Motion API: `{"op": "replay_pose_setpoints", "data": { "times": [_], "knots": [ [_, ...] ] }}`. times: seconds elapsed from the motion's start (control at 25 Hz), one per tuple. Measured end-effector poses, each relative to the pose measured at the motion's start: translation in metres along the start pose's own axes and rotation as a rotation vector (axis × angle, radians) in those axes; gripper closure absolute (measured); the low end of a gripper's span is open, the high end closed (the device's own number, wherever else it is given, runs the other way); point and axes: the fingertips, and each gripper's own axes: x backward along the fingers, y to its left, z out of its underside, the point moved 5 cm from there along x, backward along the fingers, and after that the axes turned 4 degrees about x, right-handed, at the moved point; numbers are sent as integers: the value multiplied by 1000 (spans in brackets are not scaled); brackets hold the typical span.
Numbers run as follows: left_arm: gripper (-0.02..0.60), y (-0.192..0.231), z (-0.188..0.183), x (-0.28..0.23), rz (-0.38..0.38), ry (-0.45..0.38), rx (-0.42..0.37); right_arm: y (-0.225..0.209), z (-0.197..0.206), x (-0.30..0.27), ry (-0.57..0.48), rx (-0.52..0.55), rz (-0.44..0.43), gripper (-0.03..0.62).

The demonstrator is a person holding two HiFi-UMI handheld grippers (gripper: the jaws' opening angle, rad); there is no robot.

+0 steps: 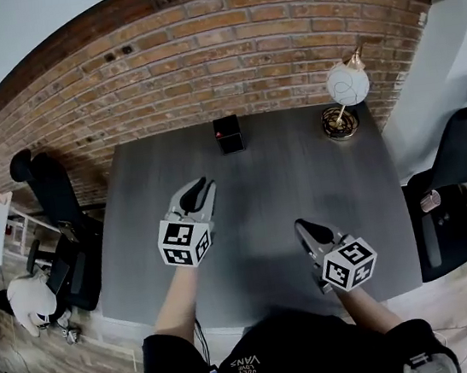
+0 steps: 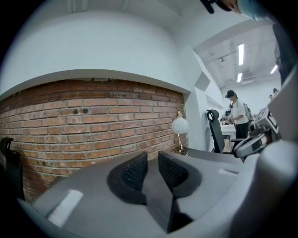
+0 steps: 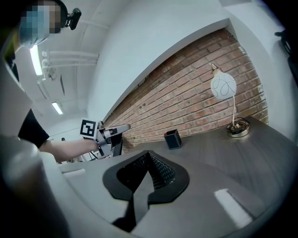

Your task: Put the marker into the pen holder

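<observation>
Marker absent from all three views; neither claw carries it, so the task appears not yet under way. Head view: the pen holder (image 1: 228, 134), a small black box, stands upright at the far edge of the grey worktop (image 1: 276, 184), close to the brick wall (image 1: 197, 48) and well apart from both claws. A globe lamp (image 1: 347, 86) stands at the far right corner. The left claw (image 1: 201, 186) and right claw (image 1: 301, 225) hover over the near half of the worktop, both pointing away from the person, a waiting posture rather than a reach. Left gripper view: the left claw (image 2: 152, 155) has its ribbed pads a narrow gap apart, with nothing between them. It is tilted up towards the wall and lamp, not at the worktop. Right gripper view: the right claw (image 3: 148, 154) has its pads meeting at the tips, closed on nothing. It aims roughly at the pen holder (image 3: 172, 138), which shows an open top and no contents that can be made out, and the left claw shows off to the side.
</observation>
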Motion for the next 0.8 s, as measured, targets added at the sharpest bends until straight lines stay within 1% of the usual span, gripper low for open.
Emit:
{"op": "replay_pose_setpoints", "data": {
  "times": [0.16,0.4,0.8],
  "knots": [
    [469,-17,6,27,-31,-2,-5,3,0,4,3,18,-44,592],
    [514,-41,9,67,-89,-27,22,5,1,11,13,37,-95,592],
    [529,-74,26,116,-194,-55,92,8,10,17,38,51,-163,592]
  ]
}}
